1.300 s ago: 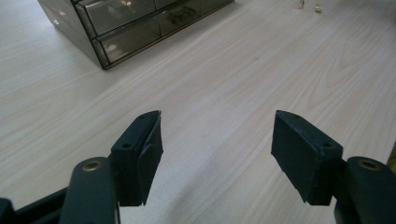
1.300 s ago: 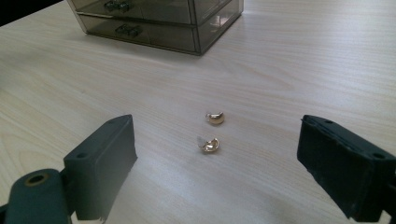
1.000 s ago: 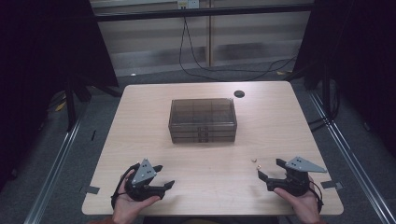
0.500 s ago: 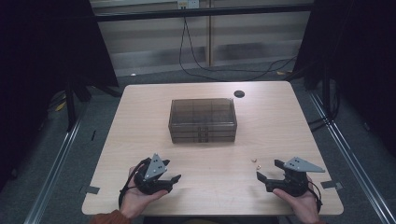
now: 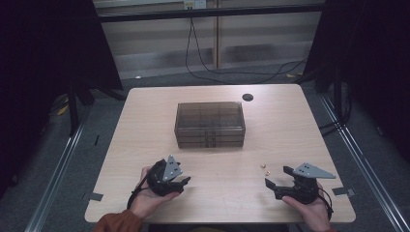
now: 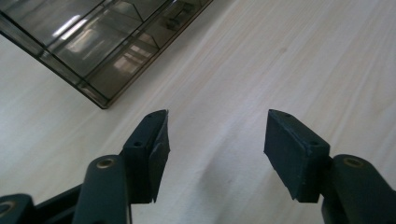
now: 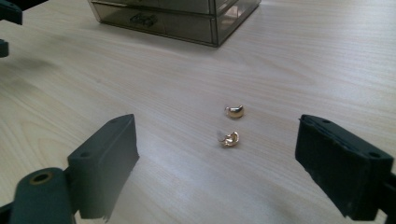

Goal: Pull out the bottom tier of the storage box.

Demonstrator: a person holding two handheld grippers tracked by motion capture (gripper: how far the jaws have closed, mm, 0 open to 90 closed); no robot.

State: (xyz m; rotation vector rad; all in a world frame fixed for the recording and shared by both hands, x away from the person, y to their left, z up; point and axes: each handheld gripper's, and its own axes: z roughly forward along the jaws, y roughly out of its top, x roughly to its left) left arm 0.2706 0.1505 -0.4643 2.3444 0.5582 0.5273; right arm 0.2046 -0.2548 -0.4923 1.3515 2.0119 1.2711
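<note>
While both gold earrings [image 7: 232, 125] lie untouched on the table [image 5: 290, 125] near the drawer box [image 5: 210, 124], nothing is done: right gripper [image 5: 279, 178] gapes empty behind them, left gripper [image 5: 184, 184], jaws just narrowing, holds nothing

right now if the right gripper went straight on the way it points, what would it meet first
Probably the two small gold earrings lying on the light wooden table just ahead of its open jaws; the smoky clear plastic drawer box lies farther on.
</note>
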